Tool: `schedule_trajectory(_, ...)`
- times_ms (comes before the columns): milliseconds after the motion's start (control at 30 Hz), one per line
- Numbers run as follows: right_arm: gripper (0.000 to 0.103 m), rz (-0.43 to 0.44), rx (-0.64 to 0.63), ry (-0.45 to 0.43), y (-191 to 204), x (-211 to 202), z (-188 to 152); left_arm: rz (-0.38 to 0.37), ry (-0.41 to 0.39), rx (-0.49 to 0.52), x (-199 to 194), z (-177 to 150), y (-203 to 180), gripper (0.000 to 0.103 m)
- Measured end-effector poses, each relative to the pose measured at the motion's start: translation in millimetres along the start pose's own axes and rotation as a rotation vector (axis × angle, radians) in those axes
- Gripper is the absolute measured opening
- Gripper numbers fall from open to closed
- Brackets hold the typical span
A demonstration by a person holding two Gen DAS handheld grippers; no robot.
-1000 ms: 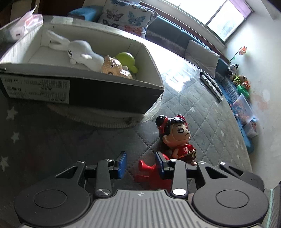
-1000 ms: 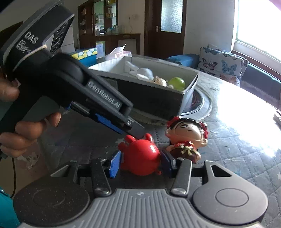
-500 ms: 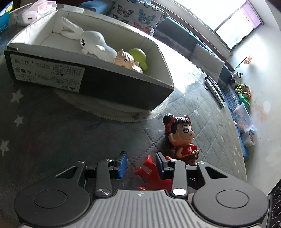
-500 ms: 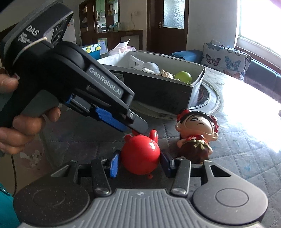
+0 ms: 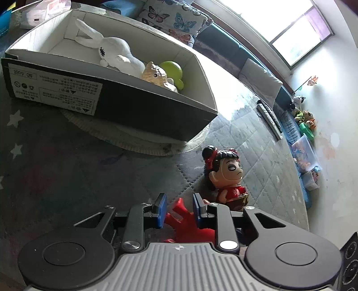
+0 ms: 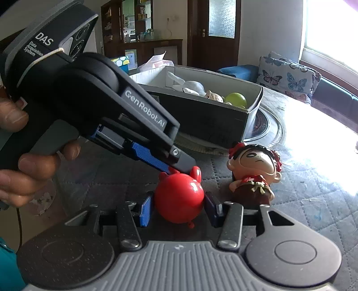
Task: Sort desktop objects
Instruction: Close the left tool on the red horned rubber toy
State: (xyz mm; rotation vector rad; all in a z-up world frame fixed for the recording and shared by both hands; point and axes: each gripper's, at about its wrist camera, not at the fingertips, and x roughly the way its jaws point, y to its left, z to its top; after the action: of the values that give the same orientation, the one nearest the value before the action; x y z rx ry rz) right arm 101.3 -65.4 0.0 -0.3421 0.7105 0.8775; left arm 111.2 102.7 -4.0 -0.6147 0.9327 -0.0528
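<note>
closing in since a second ago, the left tongs [image 5: 177,209] now pinch the red toy's [image 6: 179,199] ear; the right tongs [image 6: 177,209] bracket its body, half open, grip unclear. ahead sits the doll [image 6: 255,170], then the box [image 5: 138,105] holding sorted toys.

A butterfly-print cushion [image 5: 176,20] is seen on a dark blue sofa [image 5: 226,44] under a bright window [image 5: 299,35]. What appear to be 2 remote controls [image 5: 268,118] lie on the quilted desk [image 5: 252,143] cover. A dark wooden door [image 6: 214,33] stands behind.
</note>
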Motion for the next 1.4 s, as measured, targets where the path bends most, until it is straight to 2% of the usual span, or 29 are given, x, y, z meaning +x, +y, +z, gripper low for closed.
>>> schedule_trajectory(300,0.050,-0.023,-0.037,-0.017,-0.2,-11.8,0.9,0.021,-0.014,-0.044,-19.5,-0.1,5.7,0.032)
schedule_trajectory(500,0.050,-0.030,-0.036,-0.017,-1.6,-7.7,2.7,-0.060,0.040,-0.156,-18.8,-5.3,14.0,0.033)
schedule_trajectory(800,0.050,-0.003,-0.052,-0.016,1.1,-6.7,3.3,-0.104,0.025,-0.289,-14.1,-4.4,24.8,0.036)
schedule_trajectory(1133,0.049,0.005,-0.059,-0.015,0.4,-3.5,4.7,-0.085,0.004,-0.266,-12.2,-0.4,24.2,0.037)
schedule_trajectory(1300,0.049,0.017,-0.054,-0.012,-1.3,1.9,6.9,-0.046,-0.005,-0.186,-10.7,0.7,15.8,0.040)
schedule_trajectory(1400,0.047,0.024,-0.053,-0.013,-0.1,4.7,7.7,-0.055,0.010,-0.189,-7.6,1.2,16.9,0.041)
